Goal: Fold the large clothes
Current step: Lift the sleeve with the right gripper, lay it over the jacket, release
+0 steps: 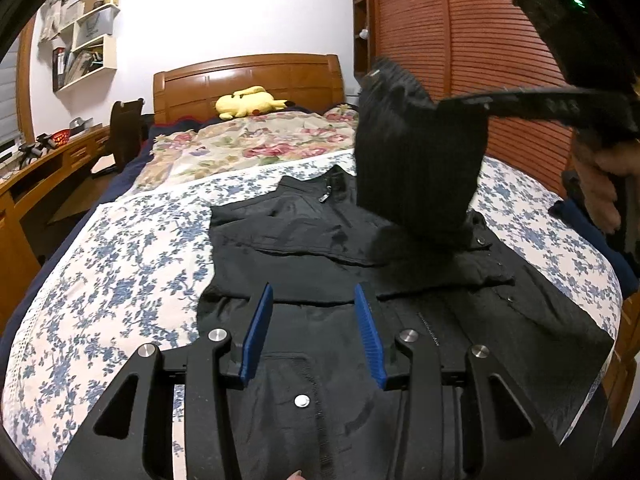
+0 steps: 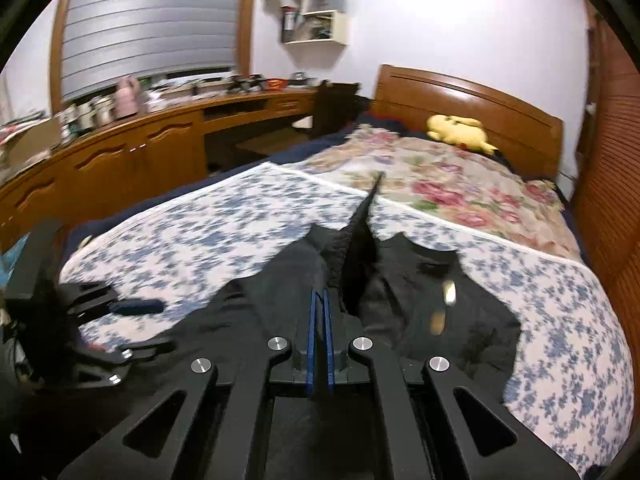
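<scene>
A black jacket lies spread on the blue-flowered bedsheet, collar toward the headboard. My left gripper hovers open over the jacket's lower front, with nothing between its blue pads. My right gripper comes in from the upper right, shut on the ribbed end of the jacket's sleeve, which hangs lifted above the chest. In the right wrist view the right gripper has its pads pressed together, and the black sleeve rises from them. The left gripper shows blurred at the left.
A yellow plush toy lies by the wooden headboard, with a rose-patterned quilt in front of it. A long wooden desk runs along the left of the bed. A slatted wardrobe stands on the right. A hand grips the right tool.
</scene>
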### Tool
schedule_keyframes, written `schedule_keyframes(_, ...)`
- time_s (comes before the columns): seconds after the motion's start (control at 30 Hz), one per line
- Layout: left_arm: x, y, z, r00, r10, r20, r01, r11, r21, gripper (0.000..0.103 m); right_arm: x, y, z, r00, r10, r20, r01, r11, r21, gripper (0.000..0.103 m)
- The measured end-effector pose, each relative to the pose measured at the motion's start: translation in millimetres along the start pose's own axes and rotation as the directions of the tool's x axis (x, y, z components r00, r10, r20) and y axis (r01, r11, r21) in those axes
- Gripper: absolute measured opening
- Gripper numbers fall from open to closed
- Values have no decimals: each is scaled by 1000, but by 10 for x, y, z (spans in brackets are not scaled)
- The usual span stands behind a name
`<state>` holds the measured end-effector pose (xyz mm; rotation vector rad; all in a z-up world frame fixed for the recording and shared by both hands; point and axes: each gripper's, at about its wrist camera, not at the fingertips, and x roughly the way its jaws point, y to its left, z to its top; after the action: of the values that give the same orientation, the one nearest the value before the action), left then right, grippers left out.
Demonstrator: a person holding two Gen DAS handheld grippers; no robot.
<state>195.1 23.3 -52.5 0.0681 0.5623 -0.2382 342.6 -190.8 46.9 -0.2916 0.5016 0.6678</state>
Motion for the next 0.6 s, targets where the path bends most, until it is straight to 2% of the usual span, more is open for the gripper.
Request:
schedule_keyframes(0.2, -41, 93, -5, 1000, 11, 10, -11, 1000, -19, 44, 27, -82, -56, 999, 37, -8, -37, 999, 15, 3)
schedule_keyframes(0.4, -6, 110, -21, 1000, 16, 2, -16, 1000, -17, 44, -100, -137, -82, 1000, 14, -17, -13, 999, 43, 3)
schedule_keyframes(0.43, 2, 107, -22, 1000, 16, 1, -16, 1000, -16, 44, -163, -16, -68, 1000, 9, -18, -8, 999, 48, 3)
schedule_keyframes(0.6, 14, 100, -30, 1000, 21, -6, -21, 1000, -7, 44, -2, 63, -193, 998, -31, -63, 36, 996, 86, 3)
